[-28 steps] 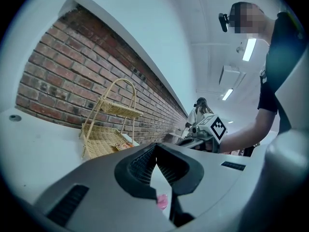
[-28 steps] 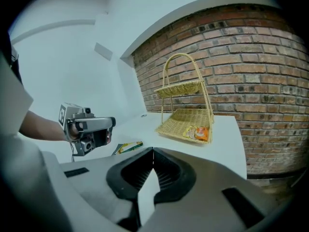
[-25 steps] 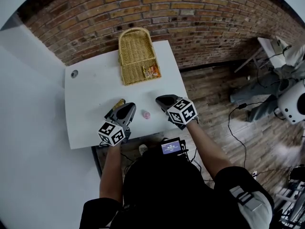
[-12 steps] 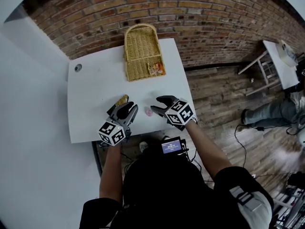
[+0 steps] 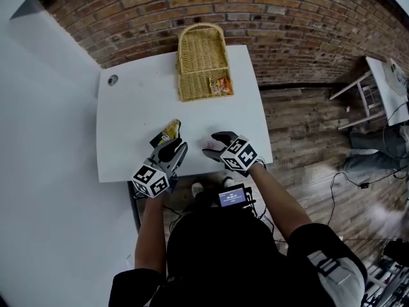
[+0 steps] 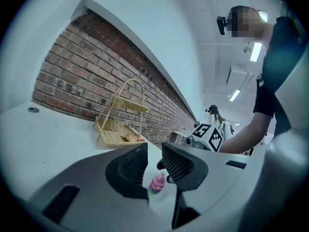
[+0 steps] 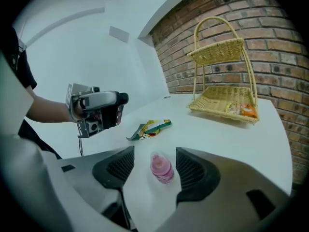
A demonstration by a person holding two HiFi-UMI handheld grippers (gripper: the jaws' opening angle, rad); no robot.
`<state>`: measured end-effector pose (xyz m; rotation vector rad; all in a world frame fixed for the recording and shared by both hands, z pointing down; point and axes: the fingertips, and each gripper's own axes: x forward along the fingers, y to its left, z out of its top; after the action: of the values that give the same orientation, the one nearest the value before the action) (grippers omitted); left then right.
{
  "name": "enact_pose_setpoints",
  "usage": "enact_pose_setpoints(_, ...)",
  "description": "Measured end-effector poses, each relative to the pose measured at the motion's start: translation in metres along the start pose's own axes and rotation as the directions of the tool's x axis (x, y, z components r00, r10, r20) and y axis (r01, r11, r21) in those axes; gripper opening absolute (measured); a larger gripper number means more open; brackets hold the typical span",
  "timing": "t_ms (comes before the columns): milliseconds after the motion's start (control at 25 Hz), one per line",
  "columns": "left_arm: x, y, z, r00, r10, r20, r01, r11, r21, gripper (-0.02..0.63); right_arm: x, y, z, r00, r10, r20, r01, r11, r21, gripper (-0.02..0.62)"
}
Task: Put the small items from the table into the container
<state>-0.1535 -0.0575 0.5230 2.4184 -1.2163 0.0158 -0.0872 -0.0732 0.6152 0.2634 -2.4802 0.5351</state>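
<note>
A small pink bottle (image 7: 161, 169) lies on the white table (image 5: 134, 120) near its front edge. My right gripper (image 7: 154, 161) reaches down over it. Its jaws are opening, with the bottle between them and clear of both pads. A yellow-green snack packet (image 5: 168, 133) lies just ahead of my left gripper (image 5: 174, 149). That gripper's jaws stand slightly apart with nothing gripped, and through the gap I see the pink bottle (image 6: 157, 183) beyond. The two-tier wicker basket (image 5: 203, 62) stands at the table's far edge, an orange snack pack (image 5: 221, 85) in its lower tray.
A brick wall (image 5: 192, 5) runs behind the basket. The table has a small round hole (image 5: 112, 80) at its far left corner. To the right, wooden floor (image 5: 307, 126) with cables and another white table (image 5: 386, 75).
My right gripper has moved left and down to the pink bottle and opened its jaws around it. The left gripper has edged forward toward the packet with its jaws parted a little.
</note>
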Motion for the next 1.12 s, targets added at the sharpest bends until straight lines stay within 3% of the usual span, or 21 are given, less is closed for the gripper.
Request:
enact_pose_setpoints(720,-0.024,0.005,-0.017,0.999,0.042,-0.018,-0.043,0.998,-0.039,0.085,0.029,-0.007,-0.028,0.995,-0.031,-0.091,0.028,0.999,-0.037,0.25)
enact_pose_setpoints(840,-0.023,0.006,-0.018,0.999,0.043,-0.017,-0.043,0.998,-0.04,0.085,0.029,-0.007,-0.03,0.995,-0.033,-0.099,0.029,0.999,-0.04,0.19)
enact_pose_setpoints(1120,-0.023,0.007,-0.017,0.999,0.04,-0.014,-0.041,0.998,-0.043,0.086,0.029,-0.006,-0.03,0.992,-0.025,-0.123,0.019,0.998,-0.052,0.181)
